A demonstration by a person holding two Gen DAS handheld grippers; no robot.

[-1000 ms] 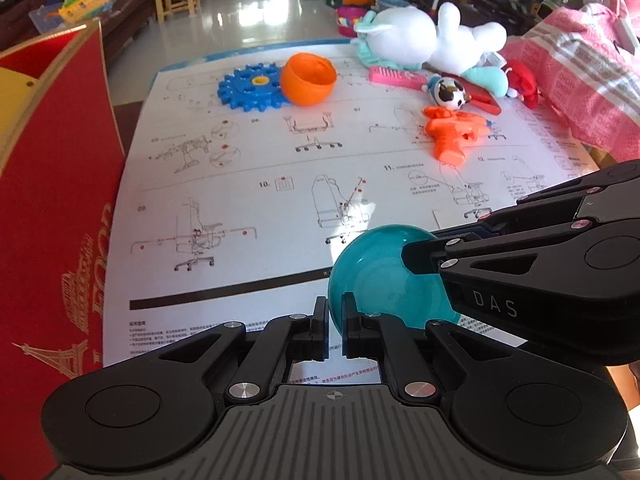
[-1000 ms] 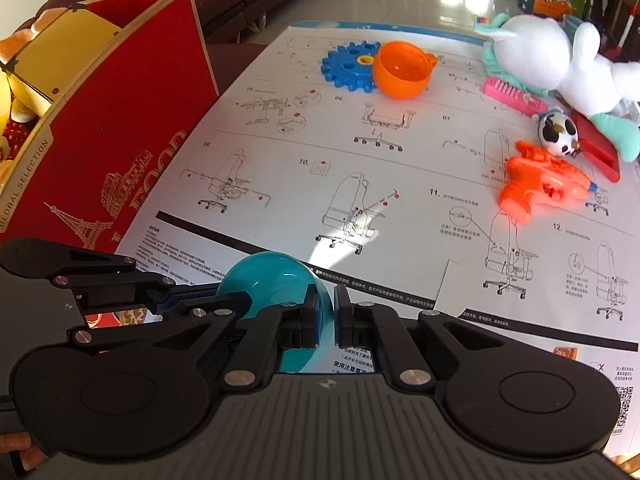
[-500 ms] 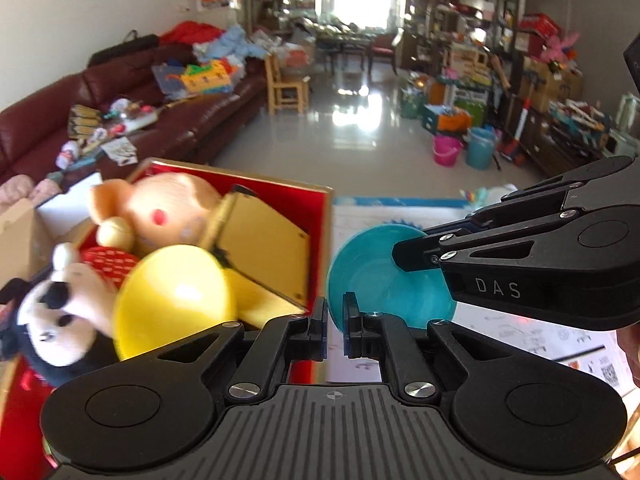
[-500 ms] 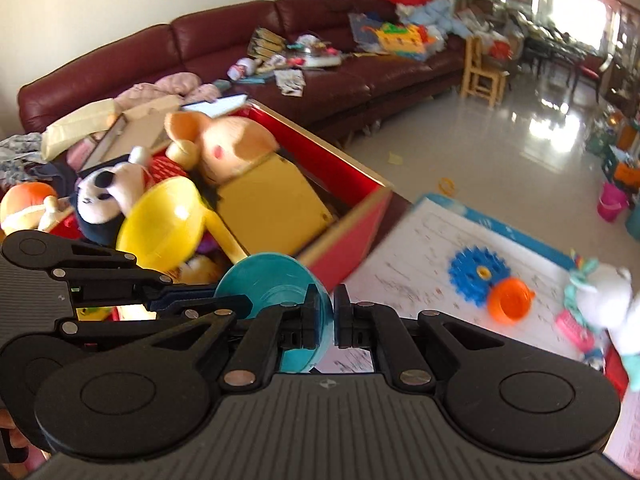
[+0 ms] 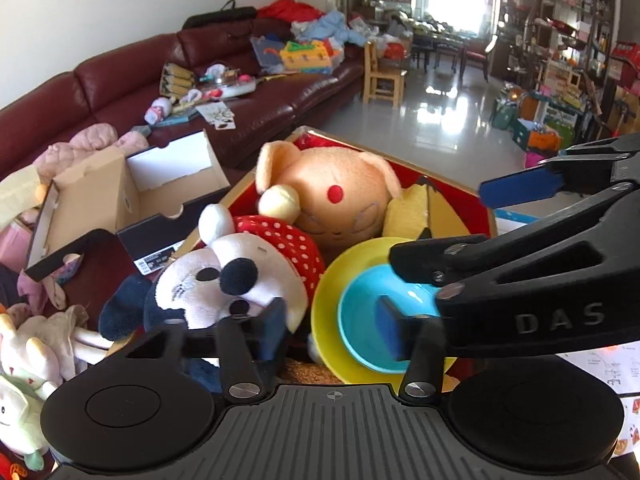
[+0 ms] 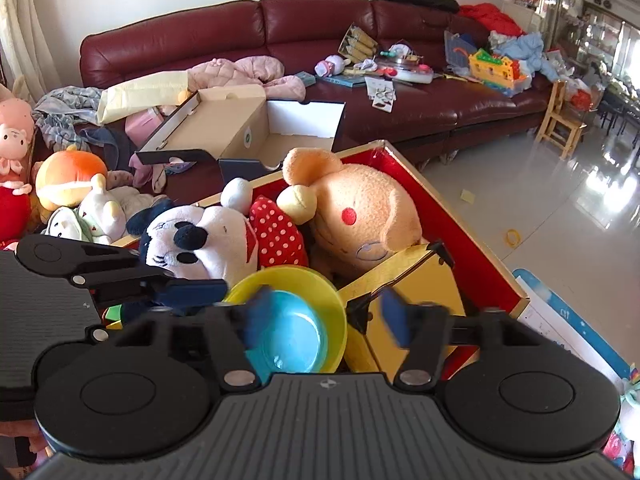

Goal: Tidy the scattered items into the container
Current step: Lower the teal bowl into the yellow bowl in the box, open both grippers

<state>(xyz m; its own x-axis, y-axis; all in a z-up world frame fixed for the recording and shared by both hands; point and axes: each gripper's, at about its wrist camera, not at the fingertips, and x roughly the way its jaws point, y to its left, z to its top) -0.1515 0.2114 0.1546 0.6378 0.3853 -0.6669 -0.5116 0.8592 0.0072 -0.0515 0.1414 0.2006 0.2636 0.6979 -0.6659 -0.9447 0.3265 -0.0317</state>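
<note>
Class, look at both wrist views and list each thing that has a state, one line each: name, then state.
teal bowl: released, nested upright in the yellow bowl
yellow bowl: upright in the red box
red box: open, nearly full of toys
shoebox: open, lid flipped back
left gripper: fingers opening, holding nothing
right gripper: fingers opening, holding nothing

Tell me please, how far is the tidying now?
Done: the teal bowl lies inside the yellow bowl in the red box, beside two plush toys. In hand: nothing; the left gripper and right gripper are opening, with nothing held. Left: these views show no table items, so the rest cannot be judged.
</note>
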